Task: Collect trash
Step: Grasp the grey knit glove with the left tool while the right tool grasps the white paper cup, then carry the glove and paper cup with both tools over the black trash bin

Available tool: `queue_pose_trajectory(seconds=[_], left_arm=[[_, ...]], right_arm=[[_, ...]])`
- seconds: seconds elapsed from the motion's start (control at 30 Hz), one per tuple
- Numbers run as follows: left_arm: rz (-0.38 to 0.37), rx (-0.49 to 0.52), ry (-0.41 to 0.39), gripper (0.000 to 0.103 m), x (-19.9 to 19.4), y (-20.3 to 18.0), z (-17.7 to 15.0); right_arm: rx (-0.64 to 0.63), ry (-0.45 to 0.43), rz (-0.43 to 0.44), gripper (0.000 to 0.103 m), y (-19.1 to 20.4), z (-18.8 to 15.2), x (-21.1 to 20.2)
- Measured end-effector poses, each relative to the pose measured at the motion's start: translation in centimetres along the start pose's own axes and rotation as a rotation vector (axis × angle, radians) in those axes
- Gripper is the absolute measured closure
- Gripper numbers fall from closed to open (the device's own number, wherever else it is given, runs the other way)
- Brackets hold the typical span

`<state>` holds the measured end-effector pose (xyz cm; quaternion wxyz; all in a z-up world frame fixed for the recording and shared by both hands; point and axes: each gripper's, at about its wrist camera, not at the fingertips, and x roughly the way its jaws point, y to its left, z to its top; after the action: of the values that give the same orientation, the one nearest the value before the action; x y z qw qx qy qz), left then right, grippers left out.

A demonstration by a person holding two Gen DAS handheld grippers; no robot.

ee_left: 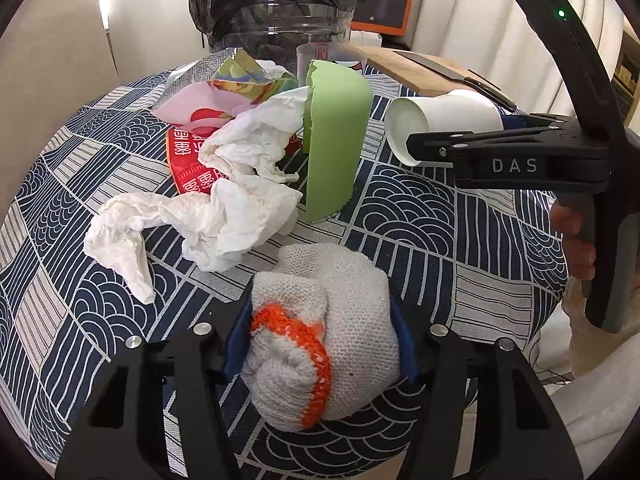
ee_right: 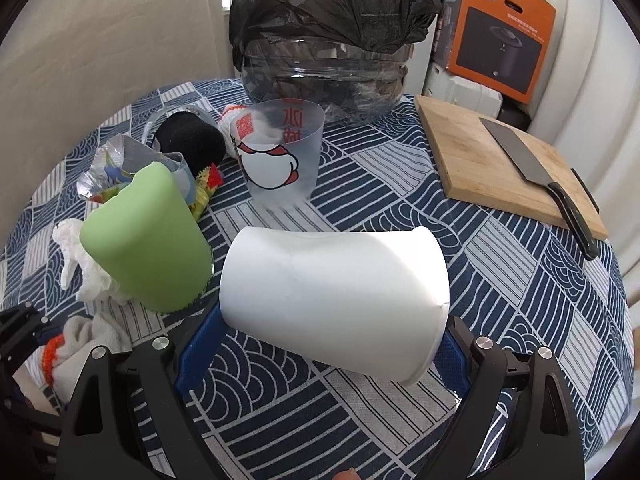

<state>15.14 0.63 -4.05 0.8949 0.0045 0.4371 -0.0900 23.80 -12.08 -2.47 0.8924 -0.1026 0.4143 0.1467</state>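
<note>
My left gripper point(ee_left: 320, 344) is shut on a grey knitted glove with an orange band point(ee_left: 324, 336), held just above the tablecloth. My right gripper point(ee_right: 328, 344) is shut on a white paper cup point(ee_right: 336, 300) lying on its side; the cup also shows in the left wrist view point(ee_left: 440, 120). A crumpled white tissue point(ee_left: 208, 208), a green cup on its side point(ee_left: 336, 140) and snack wrappers point(ee_left: 208, 92) lie ahead of the left gripper. A clear bin with a black bag point(ee_right: 332, 48) stands at the table's far edge.
A clear printed plastic cup point(ee_right: 280, 152) and a black roll point(ee_right: 188, 140) stand before the bin. A wooden cutting board point(ee_right: 492, 160) with a knife point(ee_right: 532, 168) lies at the right. An orange box point(ee_right: 500, 36) stands behind. The table has a blue patterned cloth point(ee_right: 520, 300).
</note>
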Motion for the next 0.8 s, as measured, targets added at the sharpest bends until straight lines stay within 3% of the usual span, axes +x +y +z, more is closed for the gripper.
queue_pose_trajectory(seconds=[0.3,0.57,0.63,0.73,0.8], left_arm=[[0.008,0.032,-0.015,0.059,-1.2,-0.9,-1.0],[0.028,0.052,-0.05,0.06,-3.1,-1.5,-1.7],[0.036,0.061,-0.065,0.06,-3.7,-1.8,-1.6],[0.035,0.064,-0.083,0.06,-4.2,-2.0,-1.3],[0.031,0.056,-0.088,0.06,-4.3,-1.9,-1.2]], right_arm=[[0.019,-0.017,0.006,0.018,-0.4,-1.2,-1.6],[0.033,-0.043,-0.003,0.018,-0.6,-2.4,-3.6],[0.036,-0.046,-0.012,0.033,-0.8,-2.6,-4.1],[0.042,-0.049,-0.028,0.036,-1.2,-2.9,-4.5],[0.033,-0.041,-0.033,0.047,-1.4,-3.0,-4.5]])
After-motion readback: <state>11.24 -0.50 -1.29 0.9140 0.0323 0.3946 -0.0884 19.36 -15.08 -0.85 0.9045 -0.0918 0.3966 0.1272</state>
